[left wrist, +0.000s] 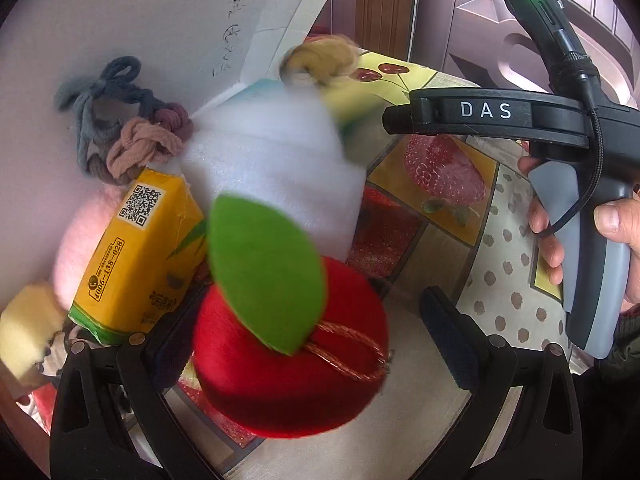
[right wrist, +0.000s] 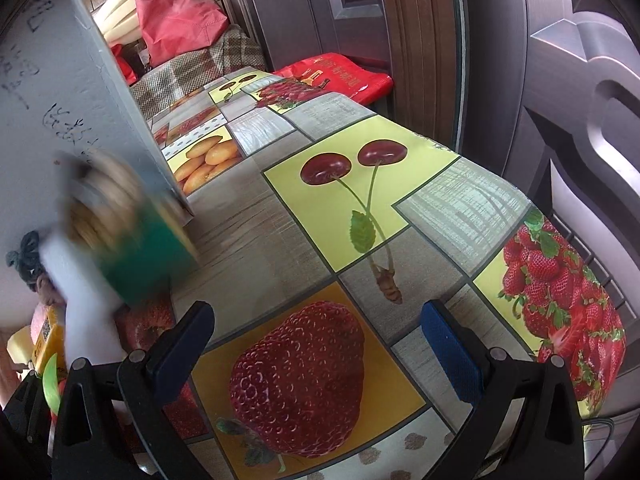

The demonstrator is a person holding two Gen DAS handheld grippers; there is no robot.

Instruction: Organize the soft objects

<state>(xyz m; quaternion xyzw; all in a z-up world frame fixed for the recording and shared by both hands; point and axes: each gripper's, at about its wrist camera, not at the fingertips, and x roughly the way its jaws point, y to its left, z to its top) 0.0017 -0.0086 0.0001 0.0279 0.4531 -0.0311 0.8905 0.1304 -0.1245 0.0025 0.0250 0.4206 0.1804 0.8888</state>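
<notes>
In the left wrist view a red plush apple with a green felt leaf sits between the fingers of my left gripper, whose jaws stand wide apart around it. Behind it lie a white foam block, a yellow tissue pack, knotted fabric rings and a tan knot, piled against the white board. My right gripper is open and empty over the fruit-print tablecloth; it also shows in the left wrist view. A blurred green and white object is at the left.
A pink plush and a yellow sponge lie left of the tissue pack. Beyond the table's far end are a red bag, a plaid bundle and a red packet. A dark door runs along the right.
</notes>
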